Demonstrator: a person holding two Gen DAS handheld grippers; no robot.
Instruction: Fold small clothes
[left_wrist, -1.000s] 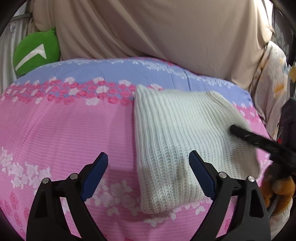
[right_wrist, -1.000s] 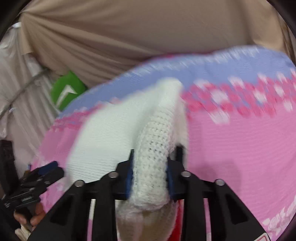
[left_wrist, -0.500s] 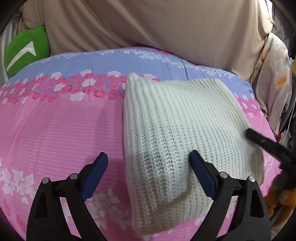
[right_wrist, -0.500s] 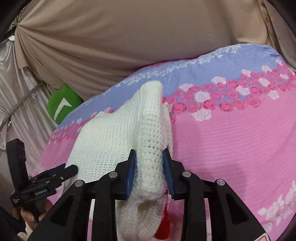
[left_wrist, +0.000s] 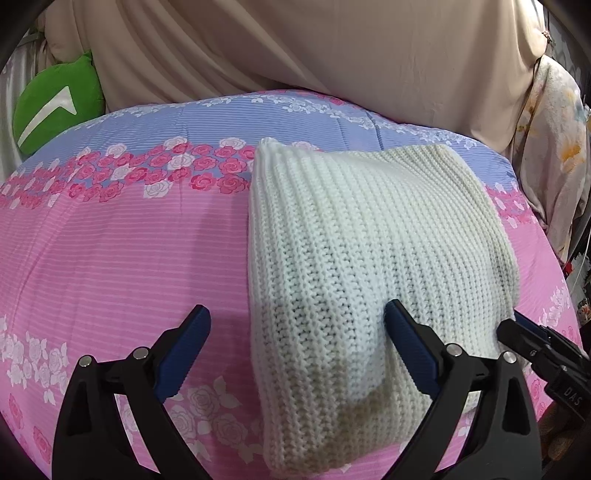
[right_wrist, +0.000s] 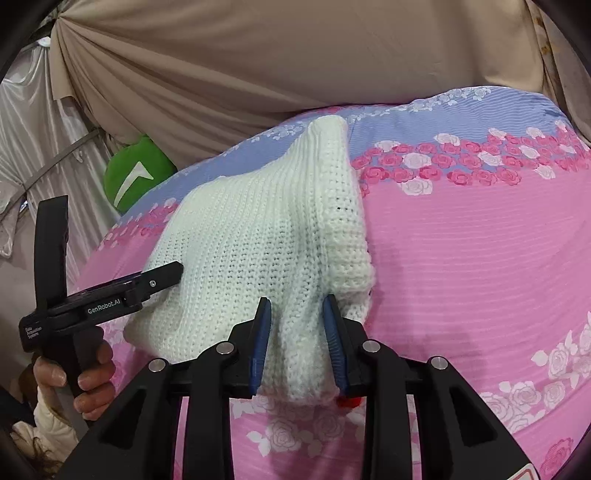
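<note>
A white knit garment (left_wrist: 369, 240) lies folded on the pink and blue flowered bedspread (left_wrist: 110, 258). My left gripper (left_wrist: 297, 310) hovers over its near left edge. Its jaws are opening wide; the knit's edge lies between them, and the right finger (left_wrist: 406, 336) rests against the knit without pinching it. My right gripper (right_wrist: 296, 299) is shut on a thick fold at the garment's (right_wrist: 258, 240) near right corner, low over the bed. In the left wrist view the right gripper (left_wrist: 532, 343) pokes in from the right edge. In the right wrist view the left gripper (right_wrist: 166, 275) sits at the garment's left side.
A green cushion (left_wrist: 55, 107) leans at the bed's far left against a beige curtain (left_wrist: 295, 55). Flowered cloth (left_wrist: 554, 147) hangs at the right. A person's hand (right_wrist: 85, 373) holds the left gripper's handle. Something small and red (right_wrist: 349, 400) shows under the garment's near corner.
My right gripper has come down with the held fold, and the garment now lies flatter on the bed. My left gripper has moved closer over the garment's near edge.
</note>
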